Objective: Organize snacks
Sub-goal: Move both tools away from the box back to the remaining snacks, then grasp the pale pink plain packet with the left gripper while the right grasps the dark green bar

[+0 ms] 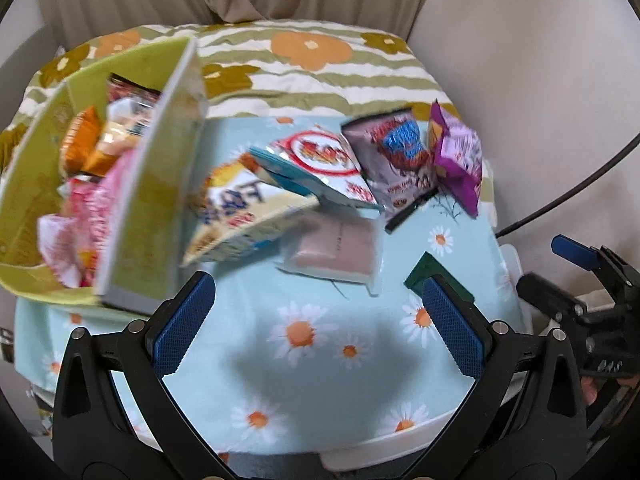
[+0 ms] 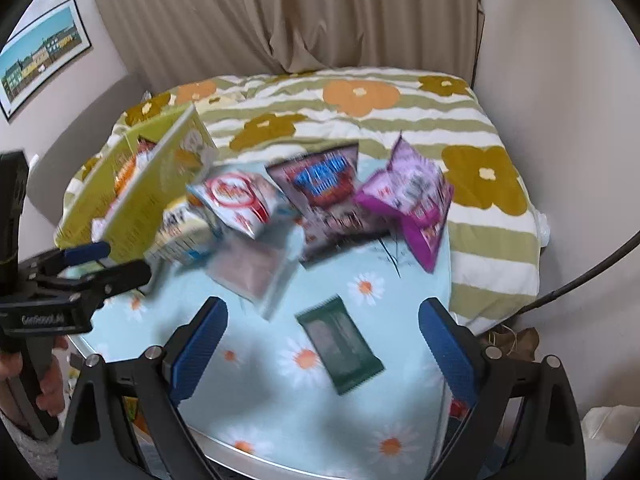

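Hovering open and empty, both hand-held grippers: left (image 1: 316,320), right (image 2: 322,344); green packet (image 2: 340,344) light, slippery; pinch its crimped edge.

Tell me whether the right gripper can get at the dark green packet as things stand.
Probably yes. The dark green packet lies flat and alone on the daisy cloth, clear of the other snacks, and the right gripper hangs open above it with nothing between.
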The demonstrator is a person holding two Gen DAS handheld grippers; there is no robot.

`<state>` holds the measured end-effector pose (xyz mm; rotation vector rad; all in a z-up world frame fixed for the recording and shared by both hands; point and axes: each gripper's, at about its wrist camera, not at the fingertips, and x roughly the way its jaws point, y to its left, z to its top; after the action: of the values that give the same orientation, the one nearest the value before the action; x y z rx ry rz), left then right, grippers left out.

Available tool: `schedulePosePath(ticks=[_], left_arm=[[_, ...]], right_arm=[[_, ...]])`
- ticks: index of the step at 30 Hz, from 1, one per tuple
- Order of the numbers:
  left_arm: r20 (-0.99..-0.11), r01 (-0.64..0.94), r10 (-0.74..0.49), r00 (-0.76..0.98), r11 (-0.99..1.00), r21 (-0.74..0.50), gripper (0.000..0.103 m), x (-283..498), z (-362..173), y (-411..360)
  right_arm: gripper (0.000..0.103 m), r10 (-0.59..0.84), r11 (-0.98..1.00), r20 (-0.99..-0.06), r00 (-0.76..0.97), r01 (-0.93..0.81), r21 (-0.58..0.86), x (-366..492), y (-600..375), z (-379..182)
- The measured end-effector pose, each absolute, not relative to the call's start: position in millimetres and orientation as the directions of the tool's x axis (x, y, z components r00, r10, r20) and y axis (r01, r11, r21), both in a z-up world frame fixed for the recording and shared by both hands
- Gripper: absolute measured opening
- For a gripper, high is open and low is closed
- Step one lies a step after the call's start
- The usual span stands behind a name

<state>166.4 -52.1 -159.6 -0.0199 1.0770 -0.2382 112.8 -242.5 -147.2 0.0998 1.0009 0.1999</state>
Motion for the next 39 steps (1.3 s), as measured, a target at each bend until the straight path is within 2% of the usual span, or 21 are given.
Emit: schedulePosePath(ticks=[9,14,17,21,26,39], left_arm=[[-0.892,0.217,-0.178,0.416,0.972,-0.093,0.103,188,-243,-87],[-0.896,0.241,-0.146,0.420,0.970,-0.045,0.103,185,-269,-104],[-0.887,0.237,-0.109,0.450,0.971,0.001,0.103,186,-274,-109],[-0.883,0.211,-0.070,0.465,0.977,0.034,0.103,196,-278,-109],[-0.890,0.184,-0.060,0.452,0.982,0.027,0.103,213,-285,-101],[-0.924,0.077,-0.058,0.378,0.997,-0.031,0.103,254,-288,-94]], right_arm=[[0.095,0.230,0.966,-0.869,0.438,-0.213,0.148,115,-247,-223],[0.095,0.225,0.957,-0.882,0.414,-0.264,0.120,113,-242,-249],[0.095,0.194,0.951,-0.891,0.410,-0.302,0.068,109,-237,-260],[0.083,0.194,0.944,-0.900,0.390,-0.322,0.064,110,-236,-272],[0.075,0.202,0.937,-0.895,0.397,-0.343,0.059,111,-235,-273],[0.071,0.194,0.921,-0.901,0.388,-0.388,0.031,108,-218,-269]])
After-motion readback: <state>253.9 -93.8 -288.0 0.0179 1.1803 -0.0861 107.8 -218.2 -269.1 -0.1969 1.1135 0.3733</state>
